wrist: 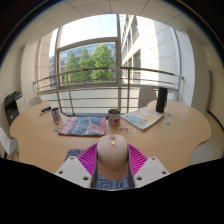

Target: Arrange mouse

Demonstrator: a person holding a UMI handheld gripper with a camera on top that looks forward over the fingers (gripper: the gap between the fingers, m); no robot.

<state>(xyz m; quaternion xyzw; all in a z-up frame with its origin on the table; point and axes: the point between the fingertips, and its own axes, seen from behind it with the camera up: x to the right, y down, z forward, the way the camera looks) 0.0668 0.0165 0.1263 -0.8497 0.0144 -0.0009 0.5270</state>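
Observation:
A beige computer mouse (112,160) sits between my two fingers, its scroll wheel pointing away from me toward the table. My gripper (112,150) is shut on it, and the magenta pads (88,160) press on its left and right sides. The mouse is over the near edge of the round wooden table (40,145). A blue patterned surface (108,184) shows just under the mouse's rear; I cannot tell what it is. A colourful patterned mat (83,125) lies on the table beyond the fingers, to the left.
A dark mug (114,118) stands just beyond the mouse. A flat book or laptop (143,118) lies to the right of it, with a black cylinder (161,98) behind. A small white cup (56,115) stands at the left. Big windows are behind.

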